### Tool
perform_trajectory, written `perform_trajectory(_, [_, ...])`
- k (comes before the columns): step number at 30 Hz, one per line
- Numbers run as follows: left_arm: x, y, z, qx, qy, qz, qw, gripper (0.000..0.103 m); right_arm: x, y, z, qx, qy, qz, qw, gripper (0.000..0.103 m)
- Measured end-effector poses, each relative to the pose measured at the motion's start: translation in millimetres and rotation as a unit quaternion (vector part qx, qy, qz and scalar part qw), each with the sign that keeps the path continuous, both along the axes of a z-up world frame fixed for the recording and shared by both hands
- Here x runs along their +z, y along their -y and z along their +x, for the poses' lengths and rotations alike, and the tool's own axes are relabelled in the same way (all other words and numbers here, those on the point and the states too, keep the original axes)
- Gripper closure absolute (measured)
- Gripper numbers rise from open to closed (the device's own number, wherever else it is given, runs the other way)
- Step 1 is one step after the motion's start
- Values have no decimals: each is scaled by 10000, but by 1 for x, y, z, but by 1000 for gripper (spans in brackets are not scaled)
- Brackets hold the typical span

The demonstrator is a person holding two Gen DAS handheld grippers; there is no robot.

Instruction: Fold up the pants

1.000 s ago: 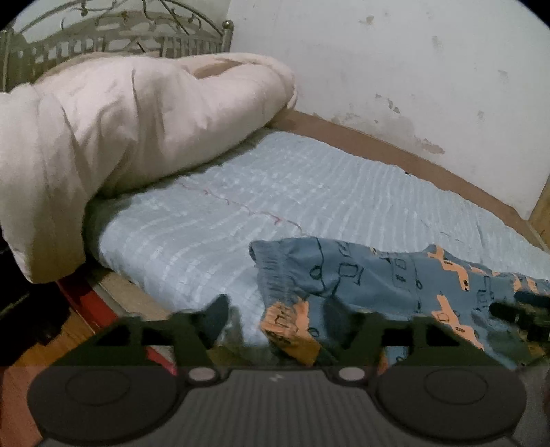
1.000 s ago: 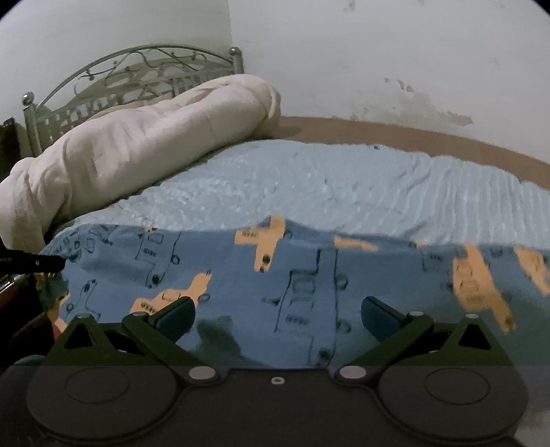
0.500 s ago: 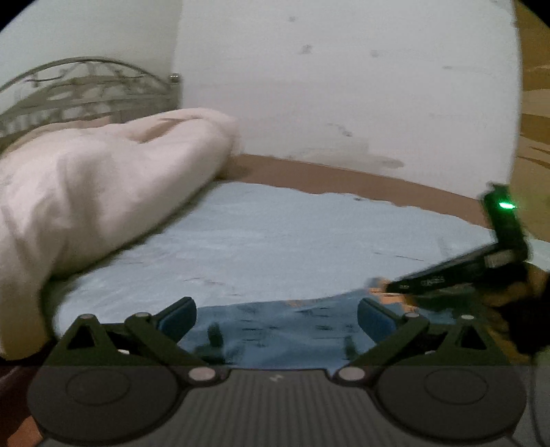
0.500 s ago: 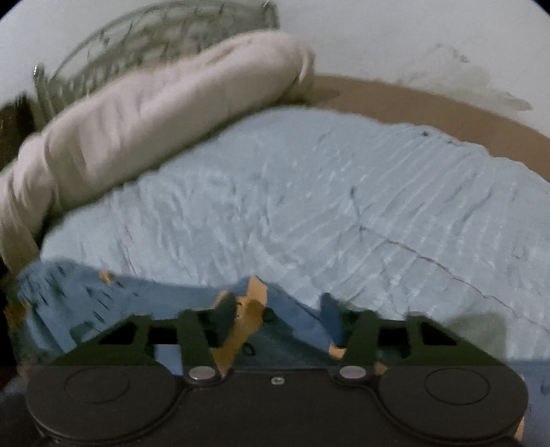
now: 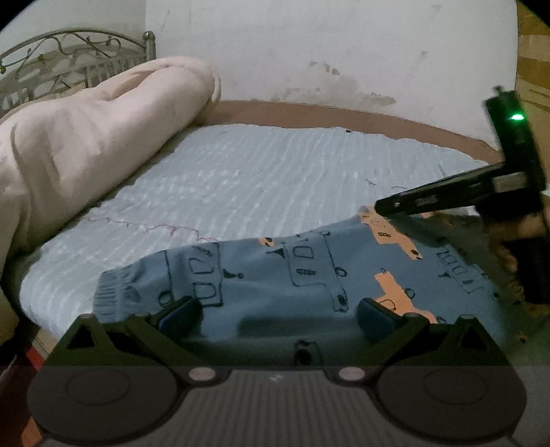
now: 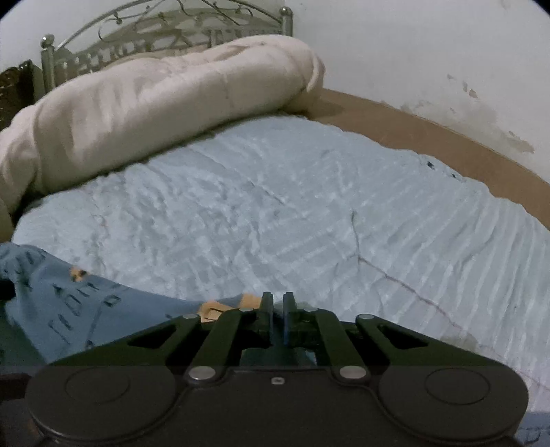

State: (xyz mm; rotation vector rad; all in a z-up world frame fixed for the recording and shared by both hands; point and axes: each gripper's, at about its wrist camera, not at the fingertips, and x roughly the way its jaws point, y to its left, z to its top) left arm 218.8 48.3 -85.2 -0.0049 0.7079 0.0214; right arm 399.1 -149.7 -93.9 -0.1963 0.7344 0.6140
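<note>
The blue pants (image 5: 309,271) with orange and dark prints lie across the near edge of the light blue bedspread (image 5: 261,178). A ribbed cuff (image 5: 111,295) points left. My left gripper (image 5: 276,314) is open, its fingers wide apart just above the pants near the cuff. My right gripper (image 6: 277,309) is shut, its jaws nearly together at the edge of the pants (image 6: 68,309); cloth between the pads is not clearly visible. The right gripper's body (image 5: 481,189) with a green light shows at the right of the left wrist view.
A rolled cream duvet (image 5: 86,144) lies along the left of the bed in front of a metal headboard (image 6: 165,31). A brown bed frame (image 6: 429,134) runs along the white wall. The bed's near left edge drops to the floor (image 5: 20,350).
My right gripper has closed from partly open to shut at the pants' edge. My left gripper has dropped closer over the pants, still open. The pants now lie flatter.
</note>
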Motion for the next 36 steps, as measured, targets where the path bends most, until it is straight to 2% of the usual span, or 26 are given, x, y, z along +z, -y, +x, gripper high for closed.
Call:
perform_trajectory(2, [4, -2, -2, -44, 55, -75, 9999, 1, 2, 12, -2, -70, -42, 230, 9997, 67])
perform_trajectory(5, [13, 5, -4, -107, 155, -123, 9997, 1, 14, 47, -9, -140, 13, 524, 9985, 49])
perform_trajectory(7, [18, 14, -3, -207, 224, -195, 9993, 1, 22, 78, -13, -246, 60, 593, 9979, 45])
perform_trajectory(12, [18, 46, 5, -432, 224, -226, 9986, 1, 20, 145, -19, -400, -216, 505, 9977, 45])
perform_trajectory(16, [9, 58, 14, -552, 246, -8, 9982, 1, 0, 142, -25, -287, -234, 130, 9992, 45])
perform_trajectory(18, [2, 53, 21, -481, 196, 146, 9985, 1, -10, 136, -22, -413, -138, 16, 9991, 45])
perform_trajectory(19, [-2, 48, 25, -388, 171, 239, 9988, 1, -15, 136, -17, -617, -34, -16, 9981, 45])
perform_trajectory(21, [-6, 31, 35, -91, 34, 374, 9993, 1, -21, 143, -8, -956, 66, 38, 9954, 37])
perform_trajectory(23, [-2, 10, 36, 216, 57, 285, 9993, 1, -20, 152, -8, -1294, 236, 110, 9912, 42])
perform_trajectory(25, [4, -8, 33, 500, 193, 109, 9985, 1, -14, 165, -16, -1500, 407, 162, 9877, 40])
perform_trajectory(27, [1, -20, 36, 760, 106, 148, 9969, 1, -4, 183, -33, -1521, 388, 566, 9860, 26])
perform_trajectory(29, [-6, -26, 41, 1058, -11, 477, 9932, 1, 0, 196, -54, -1511, 357, 720, 9852, 13])
perform_trajectory(32, [-18, -34, 46, 1369, -79, 1010, 9854, 0, -6, 210, -80, -1638, 315, 589, 9842, 7])
perform_trajectory(34, [-19, -44, 47, 1360, -170, 836, 9870, 0, -15, 220, -91, -1933, 281, 431, 9798, 7])
perform_trajectory(36, [-10, -49, 44, 1473, -149, 666, 9867, 1, -22, 239, -100, -2266, 263, 515, 9723, 6])
